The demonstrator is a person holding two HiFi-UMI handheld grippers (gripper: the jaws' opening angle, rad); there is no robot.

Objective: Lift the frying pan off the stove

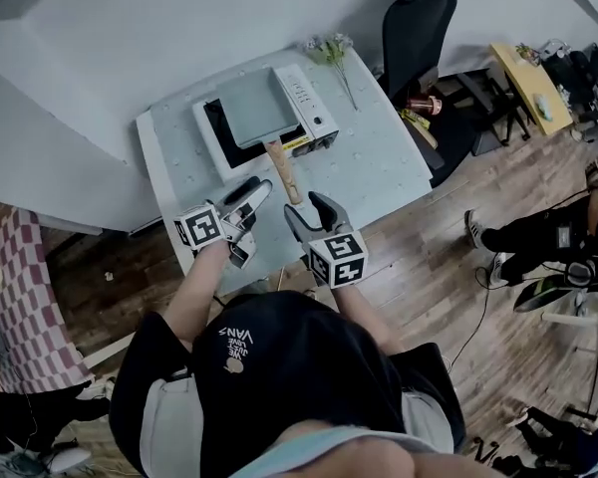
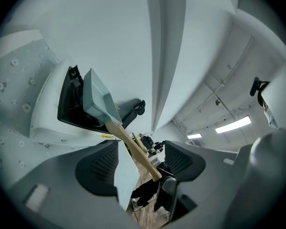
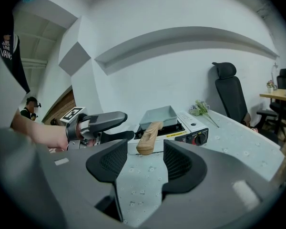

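Note:
A square grey-blue frying pan point(image 1: 254, 106) sits on a white portable stove point(image 1: 314, 118) on the table point(image 1: 379, 167). Its wooden handle point(image 1: 282, 172) points toward me. My left gripper point(image 1: 254, 202) is open, rolled on its side just left of the handle's end. My right gripper point(image 1: 312, 212) is open just short of the handle's end, a little to its right. In the left gripper view the pan point(image 2: 97, 99) and handle point(image 2: 133, 147) run diagonally ahead of the open jaws point(image 2: 138, 163). The right gripper view shows the handle point(image 3: 149, 137) ahead of the empty gap point(image 3: 143, 163), with the left gripper point(image 3: 102, 123) beside it.
A sprig of flowers point(image 1: 331, 53) lies at the table's far edge. A black office chair point(image 1: 419, 28) stands behind the table at right. A yellow desk point(image 1: 523, 83) and a seated person point(image 1: 538, 237) are at far right. A white wall is behind the stove.

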